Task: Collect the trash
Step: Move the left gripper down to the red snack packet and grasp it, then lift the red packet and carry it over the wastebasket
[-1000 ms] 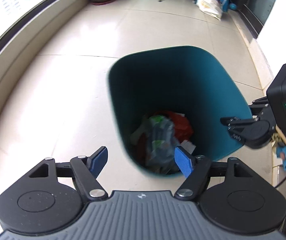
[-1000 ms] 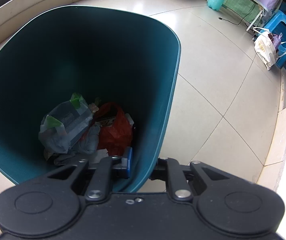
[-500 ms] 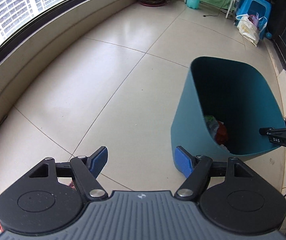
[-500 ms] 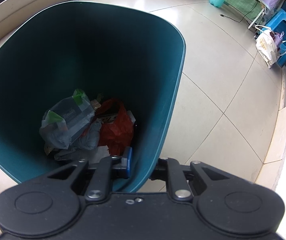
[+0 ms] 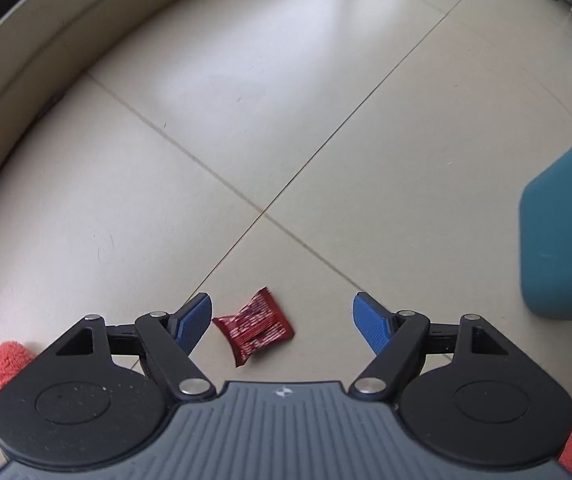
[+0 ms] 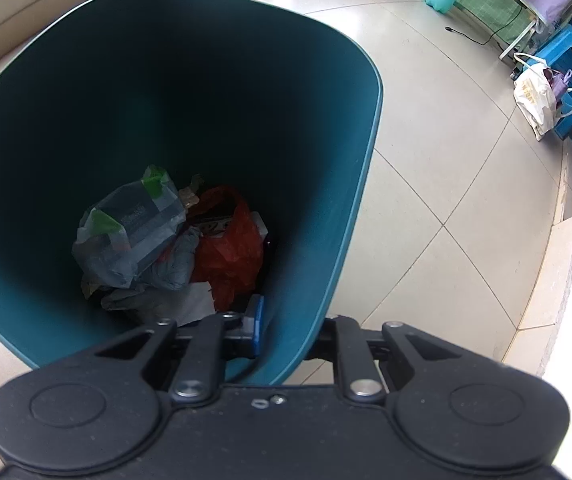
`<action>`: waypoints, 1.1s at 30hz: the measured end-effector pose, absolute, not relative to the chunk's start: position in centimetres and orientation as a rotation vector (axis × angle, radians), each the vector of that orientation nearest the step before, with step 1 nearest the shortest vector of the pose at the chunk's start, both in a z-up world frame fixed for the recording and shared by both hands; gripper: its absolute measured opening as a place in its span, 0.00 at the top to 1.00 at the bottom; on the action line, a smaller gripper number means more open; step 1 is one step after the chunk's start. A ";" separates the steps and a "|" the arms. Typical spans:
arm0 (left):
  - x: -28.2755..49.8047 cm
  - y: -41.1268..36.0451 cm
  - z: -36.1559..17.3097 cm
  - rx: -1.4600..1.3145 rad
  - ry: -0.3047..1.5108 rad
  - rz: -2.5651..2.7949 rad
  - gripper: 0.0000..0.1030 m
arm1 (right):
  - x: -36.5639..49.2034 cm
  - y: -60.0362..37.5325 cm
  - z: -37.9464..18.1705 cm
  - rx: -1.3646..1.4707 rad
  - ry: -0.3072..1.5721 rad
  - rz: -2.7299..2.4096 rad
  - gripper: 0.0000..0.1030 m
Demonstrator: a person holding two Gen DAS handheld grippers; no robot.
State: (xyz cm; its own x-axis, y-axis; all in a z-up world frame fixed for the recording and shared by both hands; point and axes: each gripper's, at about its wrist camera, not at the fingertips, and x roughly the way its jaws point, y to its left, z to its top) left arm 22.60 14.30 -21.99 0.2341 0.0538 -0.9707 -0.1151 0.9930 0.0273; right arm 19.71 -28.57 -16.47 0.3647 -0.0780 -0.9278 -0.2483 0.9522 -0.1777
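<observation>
Now that the left gripper (image 5: 281, 320) has swung off the bin (image 6: 350, 184) and dropped, fingers spread, over the red wrapper (image 5: 254, 330) on the tiles, pickup's next; the right gripper (image 6: 286, 330) stays clamped on the bin's rim.

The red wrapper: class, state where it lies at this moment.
In the left wrist view, the red wrapper lies flat on the tiled floor, between the open left gripper's blue fingertips and nearer the left one, with the teal bin off to the right.
</observation>
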 end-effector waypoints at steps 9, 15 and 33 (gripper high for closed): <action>24.3 18.7 -31.7 -0.207 1.479 0.173 0.25 | 20.5 -28.0 -17.9 -0.335 1.245 0.061 0.84; 23.5 18.8 -34.7 -0.235 1.511 0.190 0.25 | 20.4 -28.1 -17.9 -0.341 1.252 0.054 0.84; 23.5 17.1 -34.4 -0.132 1.470 0.206 0.56 | 20.4 -28.1 -18.1 -0.336 1.248 0.053 0.85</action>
